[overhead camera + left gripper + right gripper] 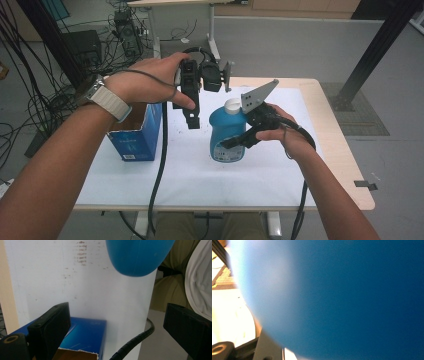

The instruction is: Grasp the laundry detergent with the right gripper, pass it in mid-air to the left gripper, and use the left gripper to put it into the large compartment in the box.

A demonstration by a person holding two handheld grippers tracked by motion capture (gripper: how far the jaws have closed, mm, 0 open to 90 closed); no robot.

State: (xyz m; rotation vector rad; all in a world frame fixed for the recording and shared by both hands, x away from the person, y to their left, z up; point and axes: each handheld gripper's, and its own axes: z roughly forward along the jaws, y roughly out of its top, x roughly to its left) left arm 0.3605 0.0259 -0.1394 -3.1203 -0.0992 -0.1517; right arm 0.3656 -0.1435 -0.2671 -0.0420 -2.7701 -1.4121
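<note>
My biggest worry is the blue bottle slipping: my right gripper is clamped on its body from the side, and the smooth, rounded plastic could twist or slide out between the jaws if I swing it fast. In the high view the bottle stands or hangs just over the middle of the white table cover; I can't tell whether its base touches.

Next risk is a collision with my left gripper, which hovers close beside the bottle's white cap, jaws apart with nothing between them. A careless move toward the open blue box could knock the two tools together or catch the box's torn cardboard rim.

Room is good toward me and to the right. The left cable drapes past the box and could snag it.
</note>
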